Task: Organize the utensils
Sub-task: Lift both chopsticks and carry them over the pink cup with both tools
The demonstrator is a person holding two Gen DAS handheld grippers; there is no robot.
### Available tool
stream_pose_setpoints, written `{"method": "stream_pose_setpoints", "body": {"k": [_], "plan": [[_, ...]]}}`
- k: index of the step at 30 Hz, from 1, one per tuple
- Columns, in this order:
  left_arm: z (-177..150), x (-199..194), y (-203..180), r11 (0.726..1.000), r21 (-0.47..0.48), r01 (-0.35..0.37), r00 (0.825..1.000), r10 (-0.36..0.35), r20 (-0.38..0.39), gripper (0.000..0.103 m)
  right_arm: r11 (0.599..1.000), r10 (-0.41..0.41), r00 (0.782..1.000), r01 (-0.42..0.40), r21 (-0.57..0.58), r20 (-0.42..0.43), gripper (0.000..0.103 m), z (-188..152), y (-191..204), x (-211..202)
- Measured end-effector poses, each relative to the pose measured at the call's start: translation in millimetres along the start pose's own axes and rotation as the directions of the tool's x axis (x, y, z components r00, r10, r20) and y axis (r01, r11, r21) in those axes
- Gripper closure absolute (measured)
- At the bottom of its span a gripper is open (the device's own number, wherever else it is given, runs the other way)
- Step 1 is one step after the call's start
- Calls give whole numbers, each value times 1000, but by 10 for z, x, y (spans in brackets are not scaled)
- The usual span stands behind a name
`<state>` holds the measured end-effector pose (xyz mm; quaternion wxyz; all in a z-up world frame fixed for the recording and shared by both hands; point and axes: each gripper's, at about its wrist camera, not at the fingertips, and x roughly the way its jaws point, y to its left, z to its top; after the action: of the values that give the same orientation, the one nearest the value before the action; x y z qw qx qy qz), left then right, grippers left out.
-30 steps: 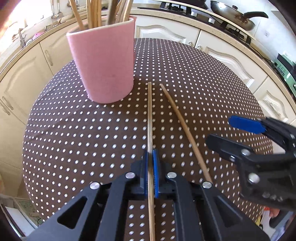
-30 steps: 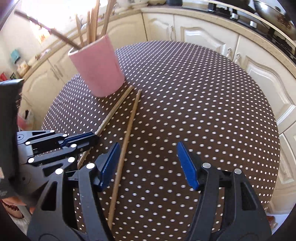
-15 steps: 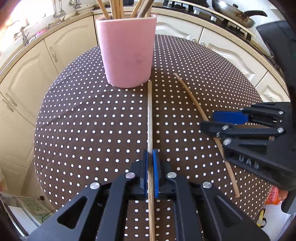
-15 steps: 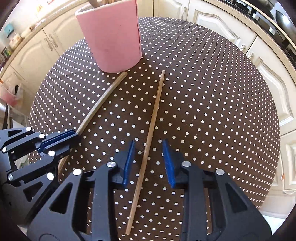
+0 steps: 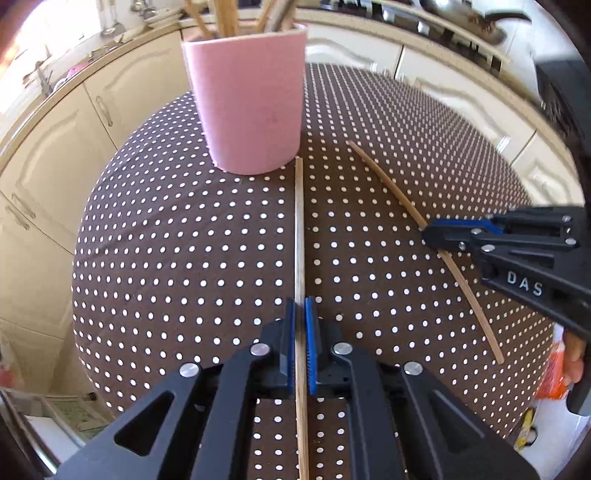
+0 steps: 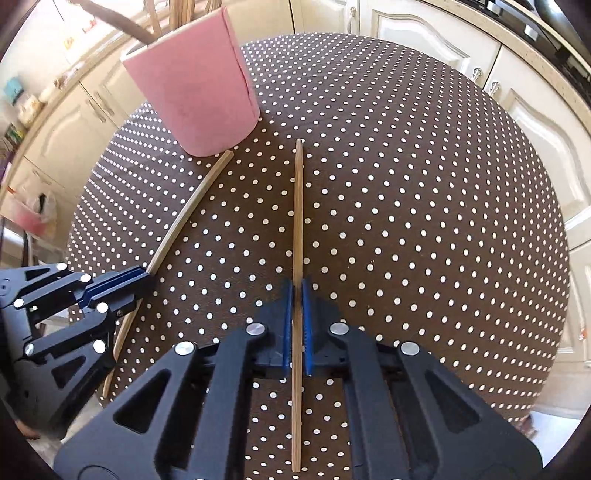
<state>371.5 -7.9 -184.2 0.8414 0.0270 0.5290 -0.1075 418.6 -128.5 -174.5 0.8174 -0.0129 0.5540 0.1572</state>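
Observation:
Two wooden chopsticks lie on a round table with a brown polka-dot cloth (image 5: 155,258). My left gripper (image 5: 300,306) is shut on one chopstick (image 5: 299,229), whose far tip lies near the base of a pink holder (image 5: 251,107) full of wooden utensils. My right gripper (image 6: 296,290) is shut on the other chopstick (image 6: 297,206), which points toward the holder (image 6: 195,92). In the left wrist view the right gripper (image 5: 430,233) clamps its chopstick (image 5: 391,184) at the right. In the right wrist view the left gripper (image 6: 142,277) holds its chopstick (image 6: 184,221) at the left.
Cream kitchen cabinets (image 6: 424,33) curve around the table's far side. A stove with a pan (image 5: 461,22) sits at the back right. The cloth (image 6: 424,221) to the right of the chopsticks is bare.
My right gripper moved over the second chopstick and its jaws shut on it. The pink holder has shifted toward the centre of the left wrist view; the left gripper kept its grip.

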Motion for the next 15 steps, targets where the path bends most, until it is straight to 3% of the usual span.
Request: {"method": "stream_pose_setpoints", "body": {"k": [7, 15], "plan": [[-155, -218, 208, 996, -59, 60, 992, -53, 119, 98, 992, 108, 985, -115, 52, 133, 98, -305, -467, -418], [-247, -695, 317, 992, -33, 120, 951, -106, 291, 98, 979, 184, 939, -202, 34, 292, 97, -351, -641, -943]]}}
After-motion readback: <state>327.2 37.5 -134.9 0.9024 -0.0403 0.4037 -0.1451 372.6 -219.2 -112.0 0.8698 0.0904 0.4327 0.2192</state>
